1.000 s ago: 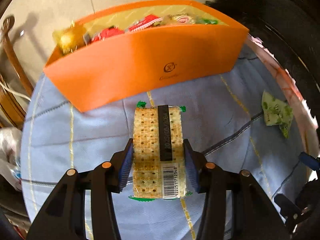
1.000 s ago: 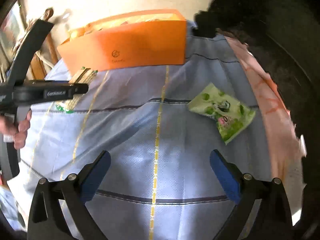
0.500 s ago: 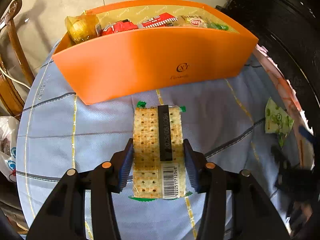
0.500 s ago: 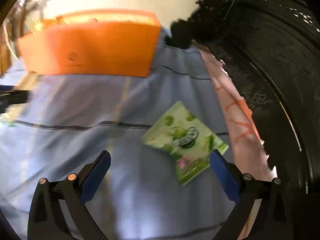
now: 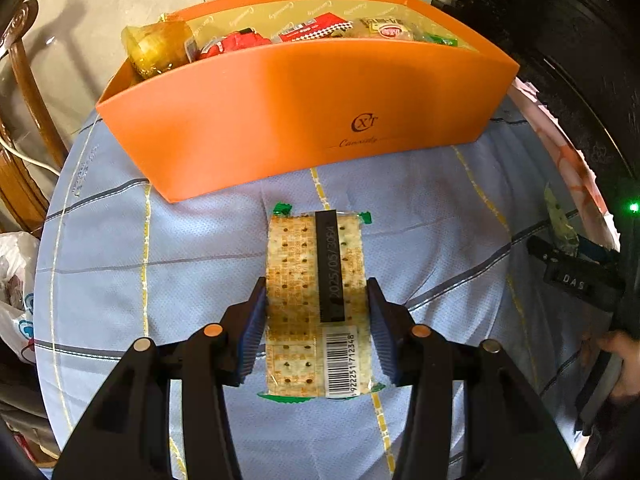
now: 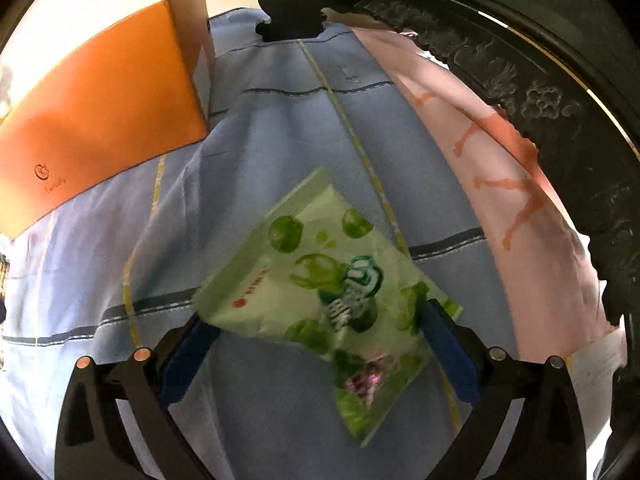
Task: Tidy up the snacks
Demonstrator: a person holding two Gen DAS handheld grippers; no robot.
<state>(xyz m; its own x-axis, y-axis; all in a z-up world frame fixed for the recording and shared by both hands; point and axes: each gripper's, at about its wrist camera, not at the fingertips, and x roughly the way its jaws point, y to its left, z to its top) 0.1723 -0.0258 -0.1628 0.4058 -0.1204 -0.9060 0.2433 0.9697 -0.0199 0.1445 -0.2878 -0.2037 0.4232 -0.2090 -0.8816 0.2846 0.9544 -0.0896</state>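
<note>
A clear packet of crackers (image 5: 292,264) with a barcode is raised off the blue cloth, and my left gripper (image 5: 316,292) is shut on its long sides. Behind it stands the orange box (image 5: 304,112), holding several snacks. In the right wrist view a green snack pouch (image 6: 320,280) lies on the cloth between the wide jaws of my right gripper (image 6: 316,320). That gripper is open, and its blue pads sit by the pouch's corners. The box's right end (image 6: 100,112) shows at upper left there. At the left wrist view's right edge I see the right gripper (image 5: 576,256) over the pouch (image 5: 560,220).
A blue striped cloth (image 5: 160,240) covers the round table, and a pink cloth (image 6: 480,152) hangs at its right rim. Dark carved furniture (image 6: 540,100) stands close on the right. A wooden chair (image 5: 24,92) and a plastic bag (image 5: 16,280) are at the left.
My right gripper has swung right and down, so the green pouch now lies between its jaws. The left gripper still holds the crackers, almost in the same place.
</note>
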